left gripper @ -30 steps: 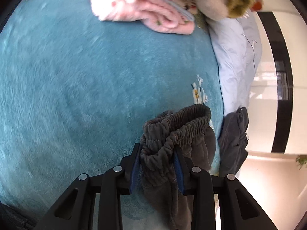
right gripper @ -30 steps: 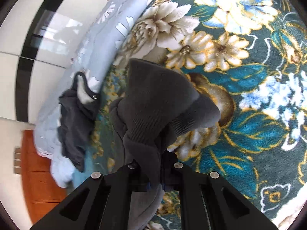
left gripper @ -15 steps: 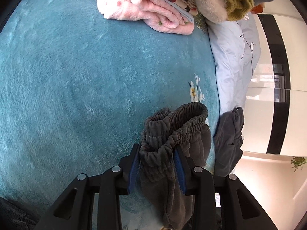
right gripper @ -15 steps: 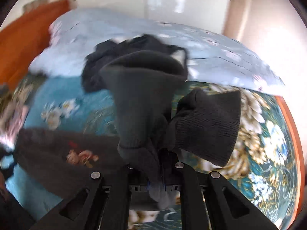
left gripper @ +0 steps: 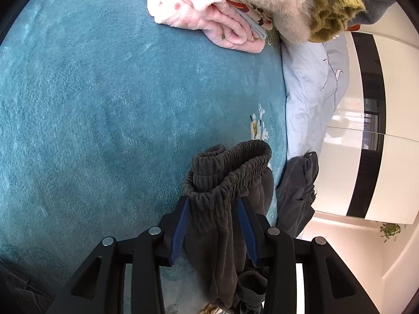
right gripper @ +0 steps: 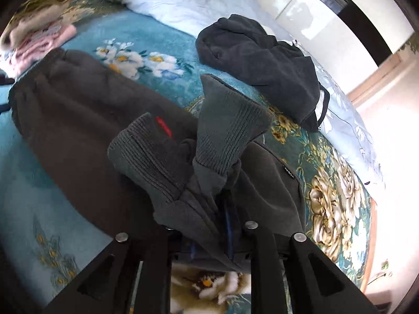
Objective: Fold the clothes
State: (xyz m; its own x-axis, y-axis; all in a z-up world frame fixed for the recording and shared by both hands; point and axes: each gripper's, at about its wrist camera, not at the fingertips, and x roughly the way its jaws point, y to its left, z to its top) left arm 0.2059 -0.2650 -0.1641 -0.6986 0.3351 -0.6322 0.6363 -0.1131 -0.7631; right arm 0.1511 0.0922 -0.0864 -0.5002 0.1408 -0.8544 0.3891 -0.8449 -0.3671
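The dark grey sweatpants (right gripper: 78, 120) lie stretched across the teal floral blanket (left gripper: 104, 104) on the bed, with each end lifted. The left tool (left gripper: 213, 225) pinches the gathered elastic waistband (left gripper: 230, 164) between its blue pads, and the right tool (right gripper: 209, 233) is pressed together on the bunched legs just below the two ribbed cuffs (right gripper: 183, 151), though the fabric hides its tips.

The thick fleece looks soft, limp and fairly heavy, so it will likely sag between the holds and should grip well. The waistband and cuffs seem the firmest places to hold.

Just beyond the legs, a second dark garment (right gripper: 262, 60) lies crumpled at the edge of a pale blue quilt (right gripper: 183, 2). A pile of folded clothes (left gripper: 235, 21) sits at the far end of the blanket.
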